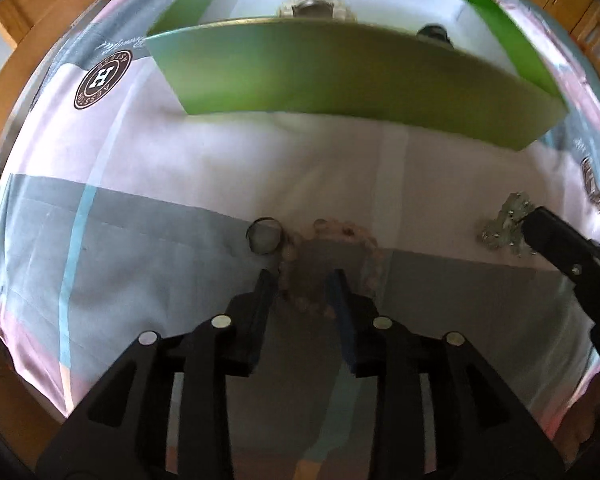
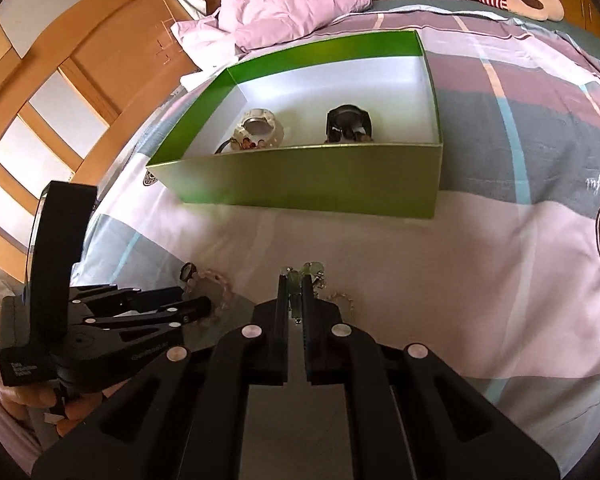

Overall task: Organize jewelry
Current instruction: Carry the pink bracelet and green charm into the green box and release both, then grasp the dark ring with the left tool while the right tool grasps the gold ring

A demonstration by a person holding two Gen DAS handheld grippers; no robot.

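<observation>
A bed with a patchwork sheet [image 2: 480, 240] of grey, pink and white carries a green box [image 2: 300, 184], pillows at the far end, a wooden wardrobe [image 2: 60, 80] to the left. The left tongs [image 1: 302, 280], apart, straddle a pink bead bracelet [image 1: 364, 240] near the box; the right tongs [image 2: 295, 284] are clamped on a pale green trinket [image 2: 296, 280].

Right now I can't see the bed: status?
Left gripper open over bead bracelet, ring beside. Right gripper shut on green piece. Box ahead, nothing blocking.
</observation>
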